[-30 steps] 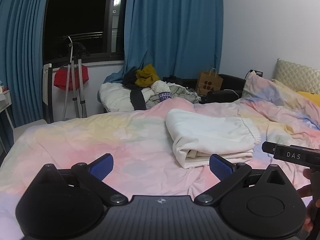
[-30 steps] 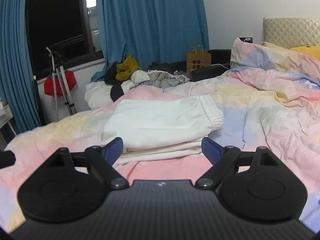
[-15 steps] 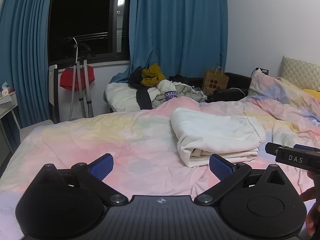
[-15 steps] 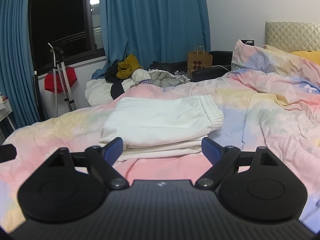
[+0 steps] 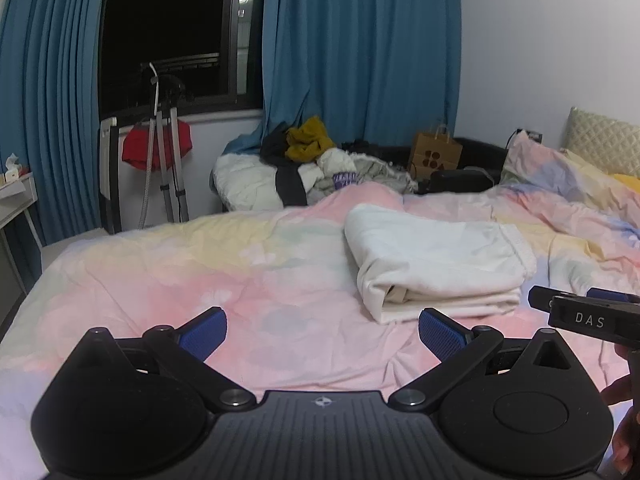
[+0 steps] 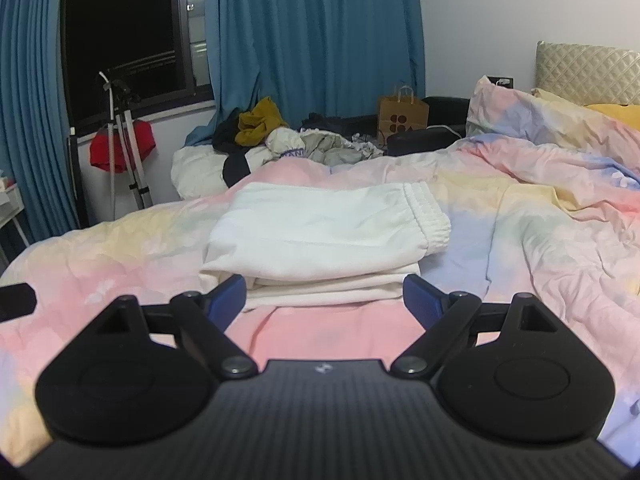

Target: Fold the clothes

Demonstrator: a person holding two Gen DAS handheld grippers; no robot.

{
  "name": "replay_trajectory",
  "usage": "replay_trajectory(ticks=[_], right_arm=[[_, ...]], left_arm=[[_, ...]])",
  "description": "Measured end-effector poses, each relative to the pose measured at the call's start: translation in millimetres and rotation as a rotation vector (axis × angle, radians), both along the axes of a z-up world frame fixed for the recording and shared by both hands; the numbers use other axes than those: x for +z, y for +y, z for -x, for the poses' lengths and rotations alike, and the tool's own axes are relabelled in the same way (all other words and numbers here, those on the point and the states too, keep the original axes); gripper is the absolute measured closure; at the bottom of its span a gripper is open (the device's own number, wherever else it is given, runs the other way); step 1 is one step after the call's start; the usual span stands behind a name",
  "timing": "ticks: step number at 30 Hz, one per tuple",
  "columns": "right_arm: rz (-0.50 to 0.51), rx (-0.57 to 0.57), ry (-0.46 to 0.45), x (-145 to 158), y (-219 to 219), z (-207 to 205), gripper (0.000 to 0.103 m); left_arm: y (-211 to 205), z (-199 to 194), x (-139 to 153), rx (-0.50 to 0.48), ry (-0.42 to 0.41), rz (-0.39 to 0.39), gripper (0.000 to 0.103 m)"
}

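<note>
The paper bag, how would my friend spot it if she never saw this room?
Look past the bed to the blue curtain by the white wall. The paper bag stands upright below it, right of the clothes pile. It alone is brown, with handles and dark dots.

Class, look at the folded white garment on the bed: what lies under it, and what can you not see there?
The folded white garment rests directly on the pastel duvet. The duvet shows all round it; the patch beneath it is covered, so anything lying there cannot be seen.
</note>
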State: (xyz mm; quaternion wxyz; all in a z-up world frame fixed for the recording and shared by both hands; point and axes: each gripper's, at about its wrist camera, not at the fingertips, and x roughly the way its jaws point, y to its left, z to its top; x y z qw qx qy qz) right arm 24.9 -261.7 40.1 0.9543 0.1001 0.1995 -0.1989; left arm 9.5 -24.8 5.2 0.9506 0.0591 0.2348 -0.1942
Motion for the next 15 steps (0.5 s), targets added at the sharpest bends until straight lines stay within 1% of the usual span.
replay_trajectory(ticks=[3, 6, 9, 11, 14, 15], right_arm=[[-0.031, 0.0, 0.048, -5, -2, -5, 0.016], [-0.036, -0.011, 0.119, -12, -2, -14, 0.016], [-0.036, 0.005, 0.192, -20, 1, -23, 0.016], [-0.026, 0.022, 0.22, -23, 5, -26, 0.016], [-0.02, 0.02, 0.207, -23, 7, -24, 0.016], [-0.017, 0.014, 0.19, -22, 6, -22, 0.016]], left_arm=[[-6, -7, -10, 0.007, 0.056, -0.037, 0.0], [-10, -13, -23, 0.004, 0.115, -0.071, 0.0], [-15, -17, -34, -0.001, 0.164, -0.097, 0.0], [-16, -18, -39, -0.002, 0.177, -0.103, 0.0], [-14, -17, -38, 0.002, 0.16, -0.083, 0.0], [-14, -17, -37, 0.004, 0.148, -0.071, 0.0]])
